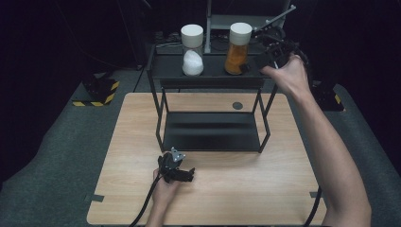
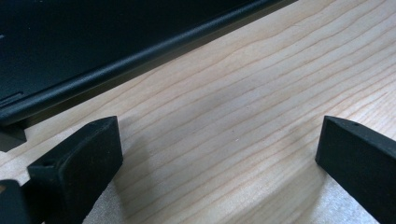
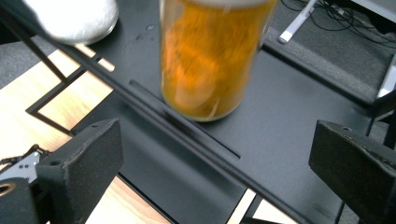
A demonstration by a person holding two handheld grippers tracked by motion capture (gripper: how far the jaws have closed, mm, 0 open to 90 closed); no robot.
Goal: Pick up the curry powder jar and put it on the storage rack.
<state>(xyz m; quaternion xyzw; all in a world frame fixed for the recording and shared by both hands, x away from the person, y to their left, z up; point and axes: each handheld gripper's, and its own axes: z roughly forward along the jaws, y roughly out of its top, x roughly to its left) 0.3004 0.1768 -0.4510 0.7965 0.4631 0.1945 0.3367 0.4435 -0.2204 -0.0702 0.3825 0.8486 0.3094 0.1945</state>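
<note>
A black two-tier rack (image 1: pixel 210 71) stands at the back of the wooden table (image 1: pixel 123 156). On its top shelf stand a jar of white grains (image 1: pixel 192 50) and a jar of orange contents (image 1: pixel 238 48), both with white lids. My right gripper (image 1: pixel 257 64) is up at the top shelf, just right of the orange jar (image 3: pixel 212 56), jaws open, with the jar a little beyond them. My left gripper (image 1: pixel 187 175) rests low on the table in front of the rack, open and empty, its fingers (image 2: pixel 81 163) over bare wood.
The rack's lower shelf (image 1: pixel 210 131) is bare, and its front edge (image 2: pixel 116 70) lies just ahead of the left gripper. A small dark round mark (image 1: pixel 237 105) sits on the table behind the rack. Grey carpet surrounds the table.
</note>
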